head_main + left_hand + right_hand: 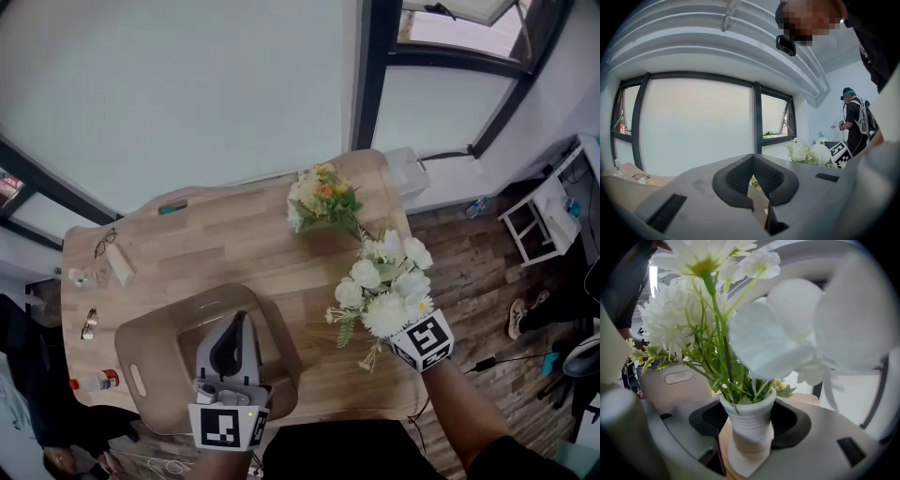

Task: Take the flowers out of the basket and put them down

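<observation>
1. Note the grip: right tool (pixel 398 323) clamped round the waist of the white ribbed vase (pixel 749 418), with the white flowers (pixel 384 281) bunched above it. Out of the basket (pixel 141 337) and over the right side of the table (pixel 216 244), near its edge.
2. Judged as the set-down step: lower slowly and hold the vase upright, to guard against tipping under the top-heavy blooms.
3. Aim for bare wood inward of the edge, well clear of the yellow-and-orange bouquet (pixel 323 199) further back on the table.
4. Cannot tell contact between vase base and wood from these views. Feel for a full, flat seat before letting the jaws part.
5. Open wide, then draw straight back along the tool's own line to avoid dragging or nudging the vase.
6. Leave the left tool (pixel 242 323) parked over the basket, jaws all but together on nothing.
</observation>
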Available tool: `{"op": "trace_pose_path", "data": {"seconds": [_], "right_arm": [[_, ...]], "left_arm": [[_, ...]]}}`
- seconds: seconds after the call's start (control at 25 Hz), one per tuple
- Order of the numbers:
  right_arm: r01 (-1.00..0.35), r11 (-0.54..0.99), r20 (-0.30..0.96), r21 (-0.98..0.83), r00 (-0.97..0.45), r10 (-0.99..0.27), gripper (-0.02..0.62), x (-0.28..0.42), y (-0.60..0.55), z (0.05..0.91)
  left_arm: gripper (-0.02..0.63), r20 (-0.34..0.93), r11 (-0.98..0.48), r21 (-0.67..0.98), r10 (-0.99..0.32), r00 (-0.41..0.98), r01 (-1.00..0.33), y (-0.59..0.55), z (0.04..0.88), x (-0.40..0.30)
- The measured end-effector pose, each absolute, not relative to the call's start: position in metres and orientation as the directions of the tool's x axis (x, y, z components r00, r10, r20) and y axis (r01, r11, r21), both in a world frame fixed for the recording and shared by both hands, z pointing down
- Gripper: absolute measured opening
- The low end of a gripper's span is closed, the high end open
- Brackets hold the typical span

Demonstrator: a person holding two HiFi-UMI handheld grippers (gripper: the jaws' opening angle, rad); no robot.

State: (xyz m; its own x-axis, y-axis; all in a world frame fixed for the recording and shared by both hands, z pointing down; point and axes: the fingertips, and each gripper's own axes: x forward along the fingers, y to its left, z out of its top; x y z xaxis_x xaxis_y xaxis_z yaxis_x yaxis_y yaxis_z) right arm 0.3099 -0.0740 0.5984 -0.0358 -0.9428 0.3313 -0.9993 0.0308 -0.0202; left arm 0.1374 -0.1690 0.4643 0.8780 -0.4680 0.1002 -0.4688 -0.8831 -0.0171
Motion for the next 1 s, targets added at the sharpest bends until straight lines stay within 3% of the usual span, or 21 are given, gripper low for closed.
{"op": "trace_pose_path", "data": {"seconds": [0.72, 1.0], "right_arm": [[-0.999, 0.047, 0.364, -0.024, -0.053, -0.93, 0.279, 0.311, -0.07, 0.605], [-0.999, 0.045, 0.409, -0.021, -0.05, -0.911, 0.322, 0.314, -0.059, 0.608]], "left_arm": [[0.002, 0.115, -0.892, -0.015, -0.451, 0.885, -0.452, -0.16, 0.461, 0.149], [0.002, 0.089, -0.903, -0.017, -0.429, 0.899, -0.429, -0.153, 0.447, 0.157]]}}
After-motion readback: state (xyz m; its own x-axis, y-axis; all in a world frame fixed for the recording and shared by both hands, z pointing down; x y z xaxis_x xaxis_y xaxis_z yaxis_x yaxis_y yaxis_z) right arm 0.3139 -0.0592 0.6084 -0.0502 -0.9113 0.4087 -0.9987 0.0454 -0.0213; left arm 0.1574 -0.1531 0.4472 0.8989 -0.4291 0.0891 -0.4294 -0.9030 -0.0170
